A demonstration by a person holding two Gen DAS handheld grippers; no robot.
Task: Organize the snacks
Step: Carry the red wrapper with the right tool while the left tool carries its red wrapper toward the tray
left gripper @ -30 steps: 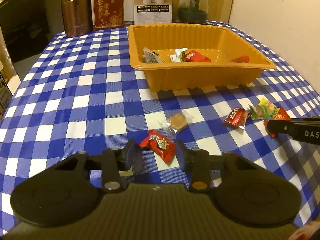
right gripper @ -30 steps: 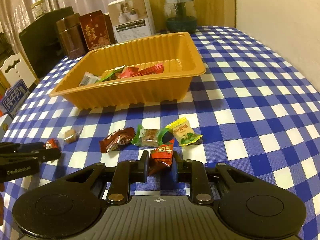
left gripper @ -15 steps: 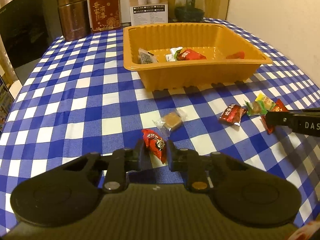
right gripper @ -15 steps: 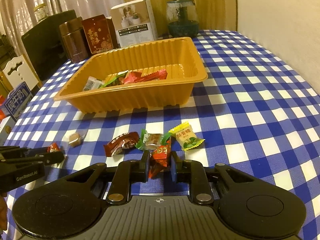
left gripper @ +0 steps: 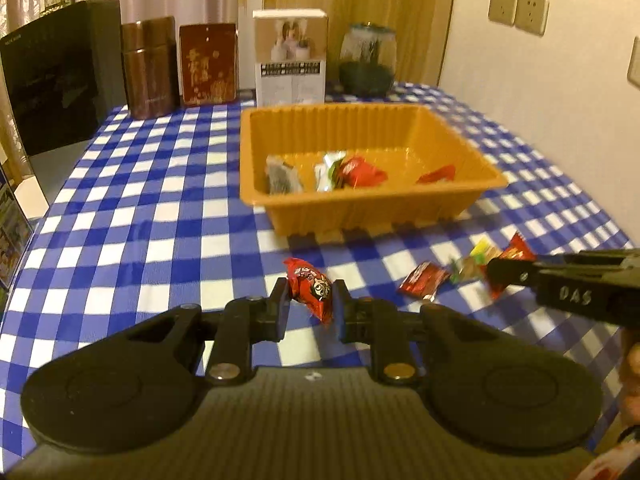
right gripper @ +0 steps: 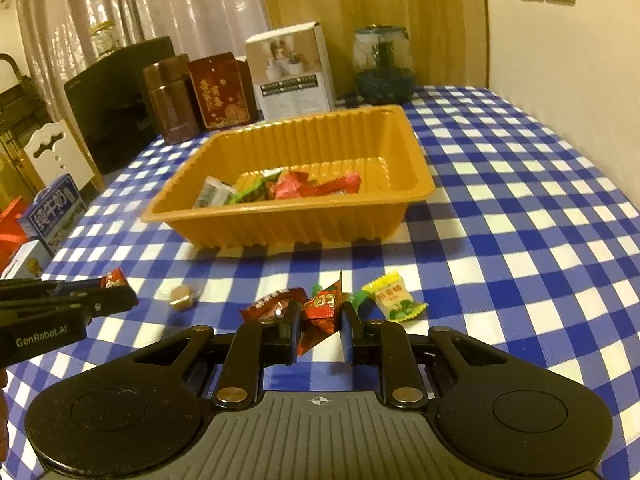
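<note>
Tray (right gripper: pixel 280 224): holds several wrapped snacks.
Left hand-held gripper (left gripper: pixel 309 309): I clamp a red candy (left gripper: pixel 310 288).
Right hand-held gripper (right gripper: pixel 320 330): I clamp a red packet (right gripper: pixel 320 312).
Left: brown candy (right gripper: pixel 181 297), dark red packet (right gripper: pixel 272 302), green sweet (right gripper: pixel 356 300) and yellow sweet (right gripper: pixel 394 296) lie on the bench (right gripper: pixel 520 240) near the tray.

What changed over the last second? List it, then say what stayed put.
The left tool closed on the red candy that lay between its open fingers and lifted it off the checked cloth. The right tool already clamped its red packet and raised it slightly. The orange tray, the brown sweet and the other loose wrappers stayed put.
</note>
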